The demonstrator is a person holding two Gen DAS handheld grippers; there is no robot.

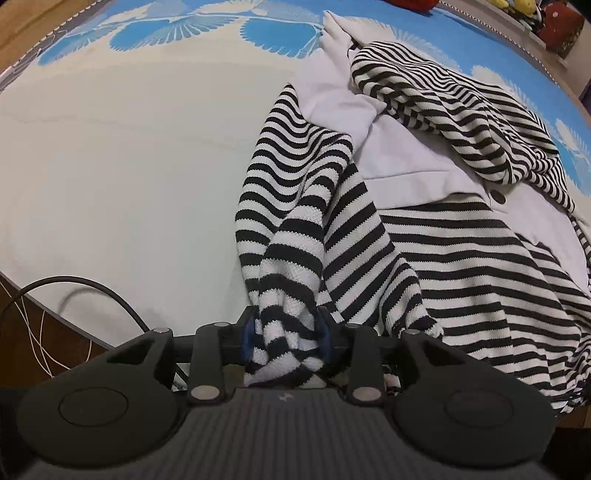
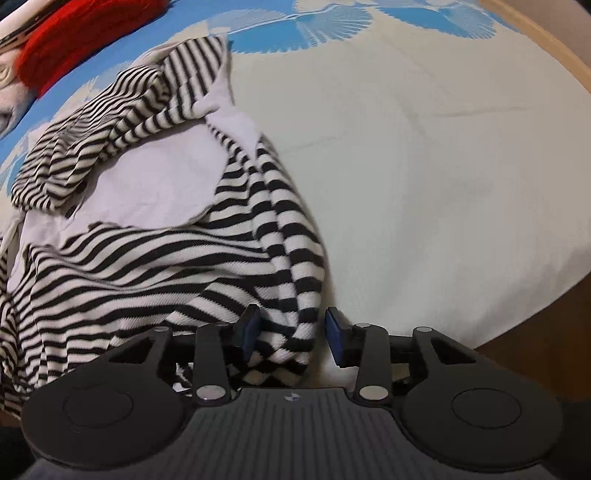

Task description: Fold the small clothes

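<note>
A black-and-white striped garment (image 1: 461,258) with white panels (image 1: 406,155) lies crumpled on the bed, at the right of the left wrist view and at the left of the right wrist view (image 2: 147,273). One striped sleeve (image 1: 288,229) runs down into my left gripper (image 1: 286,332). Its bunched end fills the gap and touches both blue pads, so the gripper is shut on it. The other sleeve (image 2: 295,258) hangs between the fingers of my right gripper (image 2: 291,334). There the jaws stand open: the cloth rests against the left pad (image 2: 250,332), and a gap shows before the right pad.
The bedsheet (image 1: 129,166) is pale in the middle with a blue fan pattern along the far side. A black cable (image 1: 110,295) loops near the bed's front edge. A red cloth (image 2: 92,26) lies at the far left. Wooden floor (image 2: 535,332) shows past the bed edge.
</note>
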